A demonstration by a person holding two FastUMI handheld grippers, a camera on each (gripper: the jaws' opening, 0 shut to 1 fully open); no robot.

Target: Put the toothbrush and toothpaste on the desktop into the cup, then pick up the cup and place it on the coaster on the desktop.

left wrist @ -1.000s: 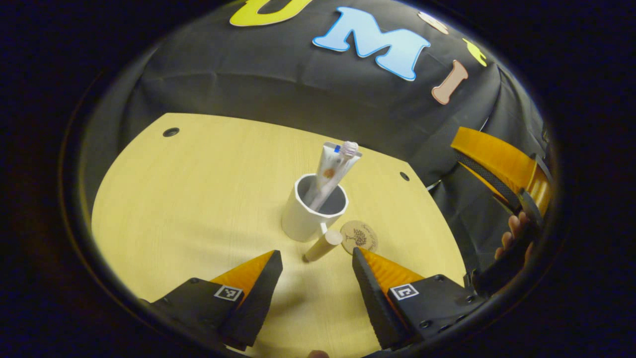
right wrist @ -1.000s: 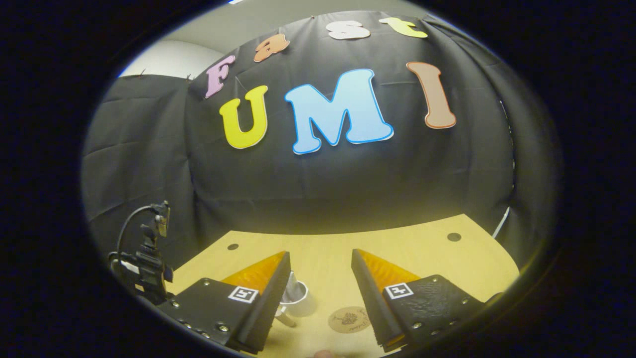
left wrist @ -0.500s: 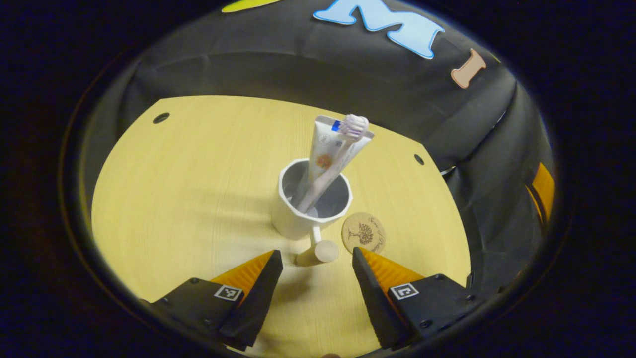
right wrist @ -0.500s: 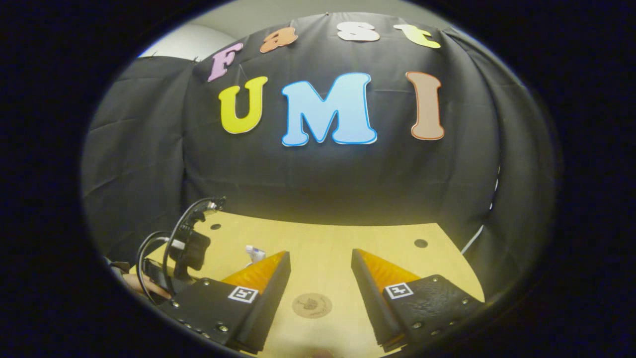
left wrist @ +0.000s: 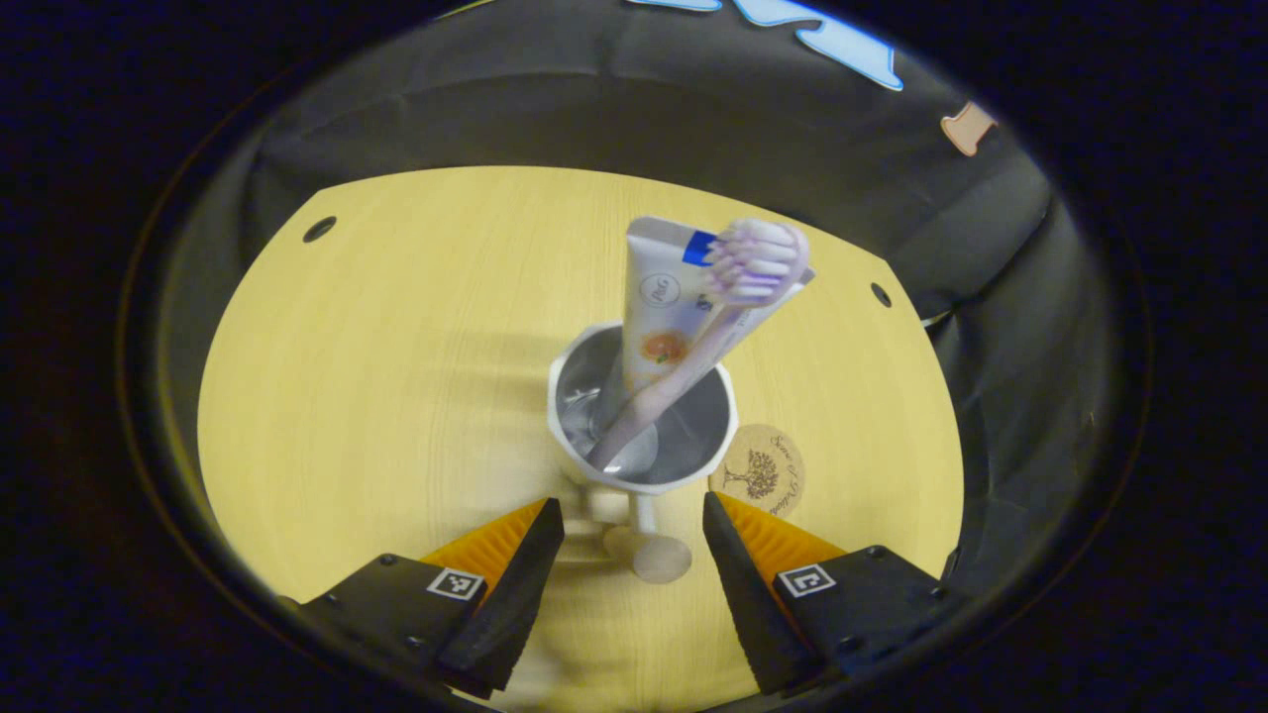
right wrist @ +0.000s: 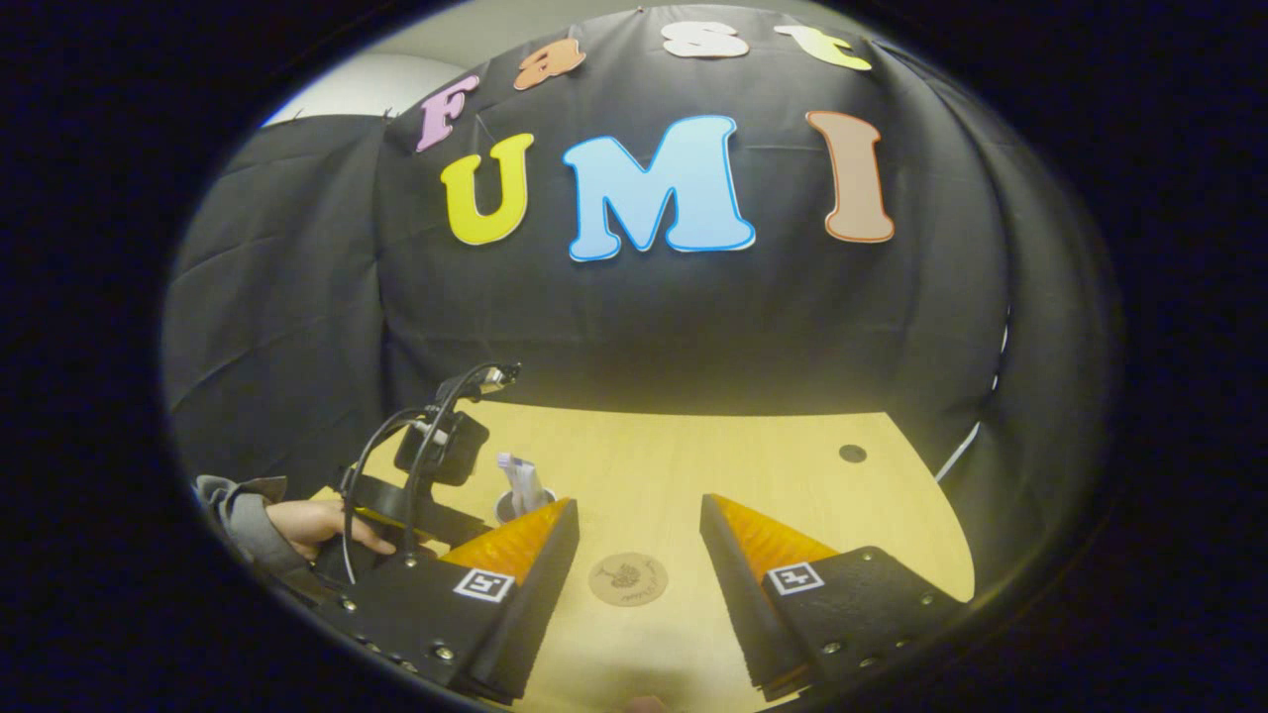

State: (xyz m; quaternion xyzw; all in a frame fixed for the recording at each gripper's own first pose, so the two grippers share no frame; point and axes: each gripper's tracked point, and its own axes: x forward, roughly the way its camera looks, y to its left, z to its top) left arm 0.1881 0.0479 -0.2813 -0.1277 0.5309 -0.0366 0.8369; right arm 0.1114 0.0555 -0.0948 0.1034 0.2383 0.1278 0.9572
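Hovering low over the desktop [left wrist: 376,396], the left gripper [left wrist: 634,540] has its fingers spread apart, holding nothing; between the fingertips lies the rounded end of the cup's handle [left wrist: 659,555], untouched by either finger; just beyond stands the white cup [left wrist: 644,421] itself, upright on the wood, with the toothpaste [left wrist: 669,297] and the toothbrush [left wrist: 713,327] standing in it — the brush leaning across the tube, bristle head up and to the right; the round coaster [left wrist: 765,473] lies flat just beside the cup on the right, the cup's rim overlapping its edge from this angle, so I cannot tell whether they touch. The right gripper view gives the wider scene that the left one lacks: the right gripper [right wrist: 634,545], fingers likewise apart and empty, held above the near edge of the desktop; the coaster [right wrist: 628,578] between its fingertips, farther off; to the left, partly behind one finger, the cup with the tube sticking up; beside it the other gripper's body and cables, held by a hand [right wrist: 317,523] in a grey sleeve [right wrist: 233,510].
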